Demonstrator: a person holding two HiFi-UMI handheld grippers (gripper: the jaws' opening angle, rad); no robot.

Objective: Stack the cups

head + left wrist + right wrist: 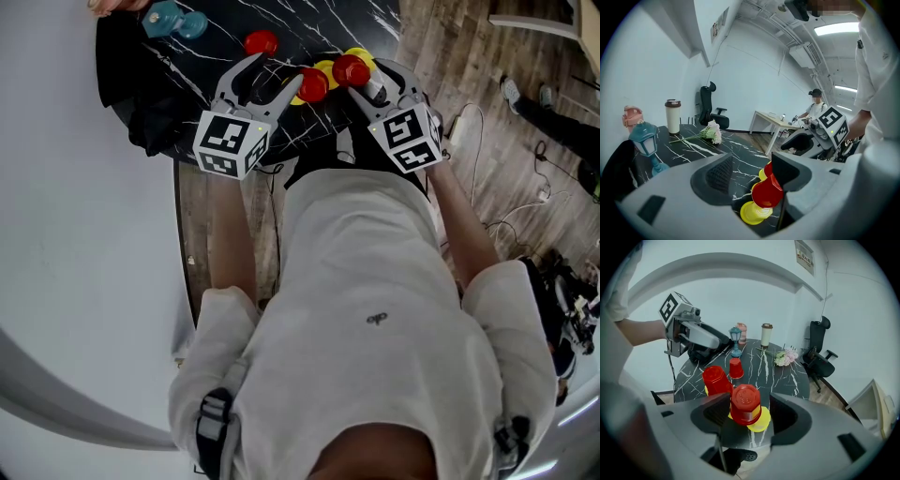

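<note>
Hazard: withdrawing our released right gripper (749, 420), we may topple the red cup (746, 404) at twelve o'clock; left gripper (752, 180) likewise unclenched.

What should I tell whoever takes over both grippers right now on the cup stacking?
Left gripper: open, holding nothing, close to the first red cup, which sits on the first yellow cup.
Right gripper: open, jaws either side of the second red cup, upside down on the second yellow cup; pads not pressing it.
The third red cup stands alone farther back on the black marble table.
Done: two red-on-yellow pairs.
Left, probably: merge the pairs into one stack and add the lone cup.
</note>
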